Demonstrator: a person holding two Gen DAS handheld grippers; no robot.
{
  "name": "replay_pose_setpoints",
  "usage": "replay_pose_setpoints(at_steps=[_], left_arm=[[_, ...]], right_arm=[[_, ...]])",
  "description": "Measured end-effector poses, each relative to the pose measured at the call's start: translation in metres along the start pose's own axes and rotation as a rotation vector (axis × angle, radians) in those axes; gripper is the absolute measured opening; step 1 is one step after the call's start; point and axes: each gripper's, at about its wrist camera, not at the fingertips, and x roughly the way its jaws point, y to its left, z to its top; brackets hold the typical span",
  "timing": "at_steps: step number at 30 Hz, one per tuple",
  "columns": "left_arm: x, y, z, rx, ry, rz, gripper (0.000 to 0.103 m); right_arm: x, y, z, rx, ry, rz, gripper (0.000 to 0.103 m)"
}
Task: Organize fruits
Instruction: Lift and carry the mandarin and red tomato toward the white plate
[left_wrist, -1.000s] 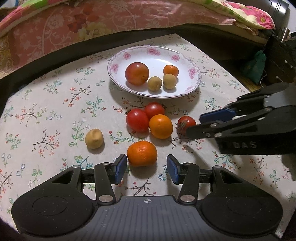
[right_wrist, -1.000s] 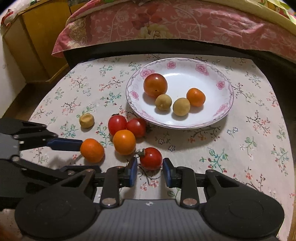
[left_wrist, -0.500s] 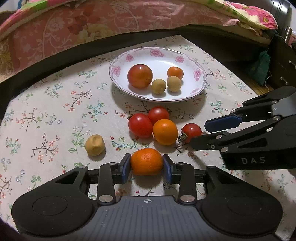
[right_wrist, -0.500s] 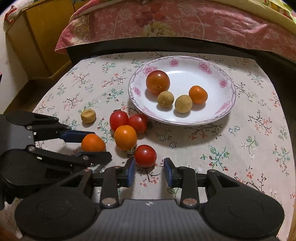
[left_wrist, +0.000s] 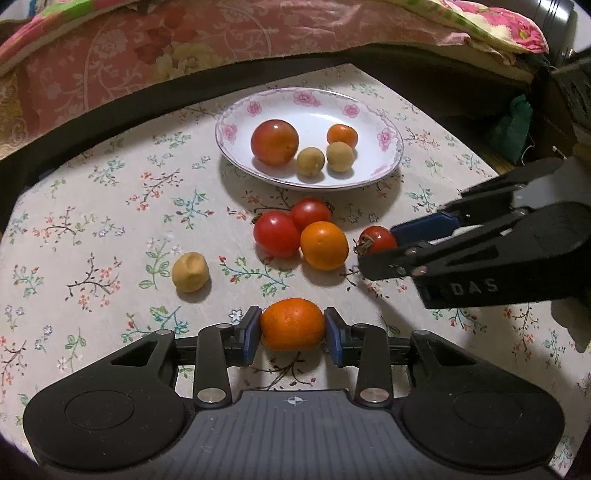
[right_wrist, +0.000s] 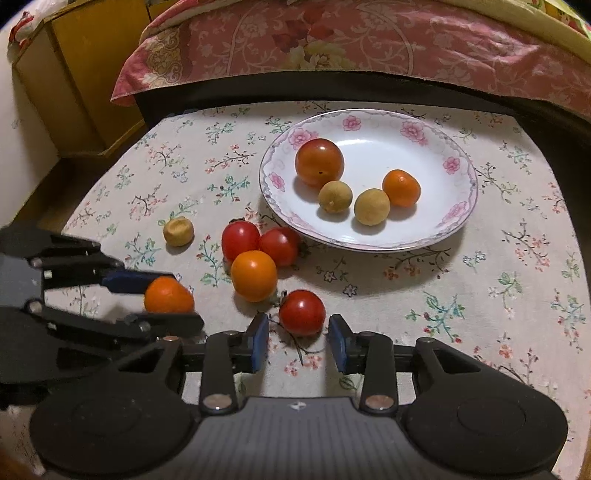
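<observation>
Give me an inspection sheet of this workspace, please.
Surface: floral tablecloth on a table.
Job's things: plate holds four fruits; six more lie on the cloth, among them a tan fruit.
Clutter: nothing seen.
Grippers: left tool has just been closing and clamps a mandarin; right tool has just been opening, a red tomato sits untouched between its pads.
Cables: nothing seen.
Surroundings: bed quilt, yellow cabinet, green bag.

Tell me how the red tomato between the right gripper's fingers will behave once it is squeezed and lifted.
The red tomato looks round and glossy, so it may roll or slip from the right gripper, whose pads do not touch it yet. Its thin-looking skin probably bruises under a hard squeeze.
</observation>
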Motion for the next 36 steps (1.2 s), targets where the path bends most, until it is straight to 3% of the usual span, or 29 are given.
replay_pose_setpoints(at_steps=[8,13,16,21,36], left_arm=[[0.003,-0.002,-0.004,0.025,0.001,0.014,0.046],[0.004,-0.005,-0.006,0.044,-0.004,0.027,0.057],[0.003,-0.004,-0.006,0.044,-0.005,0.029,0.057],[0.002,-0.005,-0.005,0.046,-0.004,0.039,0.044],[-0.010,-0.001,0.010,-0.006,-0.057,0.027,0.044]], right_arm=[[0.007,0.002,0.001,-0.018,-0.018,-0.027,0.035],[0.009,0.003,0.001,-0.029,-0.026,-0.033,0.035],[0.009,0.004,0.001,-0.035,-0.031,-0.037,0.035],[0.008,0.008,-0.001,-0.054,-0.024,-0.067,0.032],[-0.010,0.003,0.006,-0.003,-0.065,-0.040,0.028]])
